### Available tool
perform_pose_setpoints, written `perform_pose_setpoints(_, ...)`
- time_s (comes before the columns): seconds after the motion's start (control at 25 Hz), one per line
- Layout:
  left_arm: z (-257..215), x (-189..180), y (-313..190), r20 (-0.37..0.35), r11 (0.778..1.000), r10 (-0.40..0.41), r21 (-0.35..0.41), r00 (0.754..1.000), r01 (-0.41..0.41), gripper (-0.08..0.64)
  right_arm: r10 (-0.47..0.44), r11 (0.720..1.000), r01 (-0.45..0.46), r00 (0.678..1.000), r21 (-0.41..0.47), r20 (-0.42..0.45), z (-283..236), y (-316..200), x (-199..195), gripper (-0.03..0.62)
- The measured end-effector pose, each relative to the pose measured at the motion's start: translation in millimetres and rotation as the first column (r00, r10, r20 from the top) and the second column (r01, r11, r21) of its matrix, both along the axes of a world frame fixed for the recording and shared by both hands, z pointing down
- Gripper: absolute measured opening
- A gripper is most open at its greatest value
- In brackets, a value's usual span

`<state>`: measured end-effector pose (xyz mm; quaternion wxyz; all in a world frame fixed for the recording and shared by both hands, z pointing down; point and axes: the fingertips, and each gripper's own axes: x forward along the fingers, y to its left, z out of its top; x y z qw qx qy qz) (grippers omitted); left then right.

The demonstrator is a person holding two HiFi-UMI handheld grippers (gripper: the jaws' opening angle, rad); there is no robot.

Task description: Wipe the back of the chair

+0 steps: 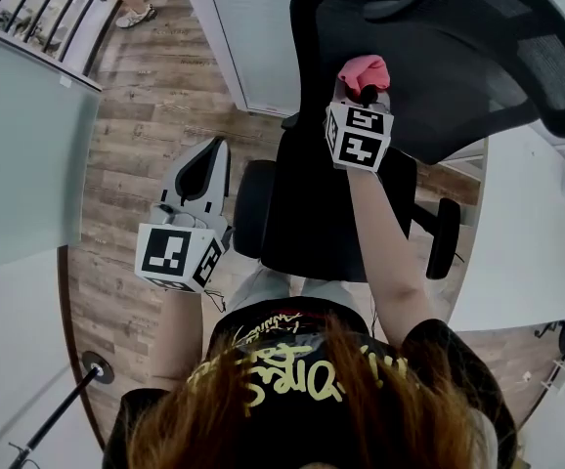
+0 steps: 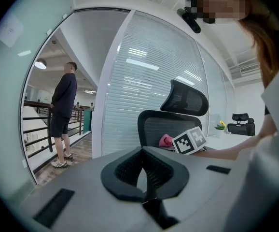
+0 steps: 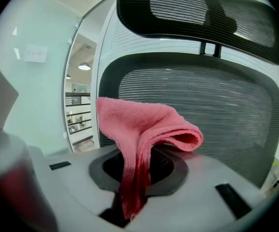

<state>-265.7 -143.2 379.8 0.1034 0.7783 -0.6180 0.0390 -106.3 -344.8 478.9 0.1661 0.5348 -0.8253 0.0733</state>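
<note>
My right gripper (image 3: 138, 178) is clamped on the pink cloth (image 3: 144, 124): the jaws pinch its lower end, and the rest stands up above them and folds over to the right in a thick loop. Right behind the cloth, the chair back (image 3: 216, 105) fills most of the right gripper view, grey-black mesh in a dark frame, with the headrest (image 3: 197, 13) above it on a short stem. From my head view the right gripper (image 1: 363, 94) is raised at arm's length, with the cloth (image 1: 364, 69) up against the upper part of the chair (image 1: 307, 213), close to the mesh (I cannot tell from any view whether the fabric is actually pressing on it). My left gripper (image 2: 143, 175) has its jaws closed together with nothing between them. It hangs lower and off to the left (image 1: 209, 169), over the wood floor (image 1: 155, 115), well apart from the chair back. The left gripper view looks across at the chair, with the cloth (image 2: 166, 140) beside the right gripper's marker cube (image 2: 192, 140). A person (image 2: 62, 115) stands by a railing (image 2: 38, 124) at the far left. A white table (image 1: 527, 252) sits to the right of the chair, near its armrest (image 1: 444, 237).
</note>
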Motion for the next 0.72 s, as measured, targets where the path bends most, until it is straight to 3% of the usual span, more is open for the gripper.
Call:
perform_pose_setpoints(0.56,1,-18,16,0.017,0.999,-0.035,-0.002,0.999,0.035,-0.008,-0.109,0.994,0.108,0.994,-0.021,-0.01,9,9,-53,0.064)
perform_pose_setpoints(0.72,-1,-20,20,0.023,0.999,-0.042,-0.002,0.999,0.042,-0.008,-0.183,0.983,0.183,0.983,-0.027,-0.011,11,17,-73,0.064)
